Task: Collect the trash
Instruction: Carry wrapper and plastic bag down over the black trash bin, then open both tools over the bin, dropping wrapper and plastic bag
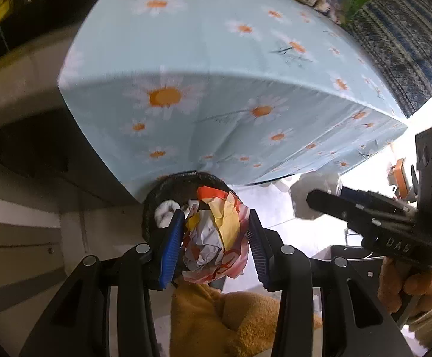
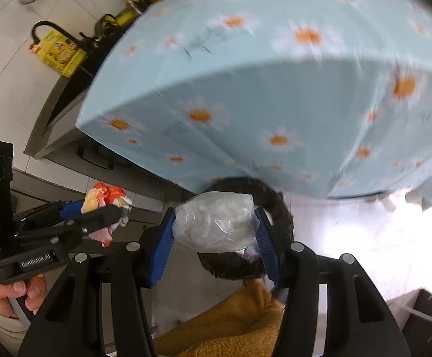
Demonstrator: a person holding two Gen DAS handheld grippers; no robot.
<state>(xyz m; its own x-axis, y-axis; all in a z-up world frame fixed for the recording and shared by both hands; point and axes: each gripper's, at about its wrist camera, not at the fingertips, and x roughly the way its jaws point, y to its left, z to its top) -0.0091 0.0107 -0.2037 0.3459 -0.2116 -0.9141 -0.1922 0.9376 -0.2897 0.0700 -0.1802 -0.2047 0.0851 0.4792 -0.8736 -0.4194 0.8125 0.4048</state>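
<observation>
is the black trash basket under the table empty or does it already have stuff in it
Not empty. The black mesh basket already holds a white wad against its rim in the left wrist view; how full it is cannot be told.

A table (image 1: 216, 59) fills most of both views, covered by a pale blue cloth (image 2: 275, 89) printed with white and orange daisies that hangs down over its edge. At the bottom lies a mustard-yellow fuzzy fabric (image 1: 216, 321). A yellow printed box (image 2: 59, 53) stands on a dark counter beside the table, and a blue patterned textile (image 1: 409, 44) lies past the table's other side
</observation>
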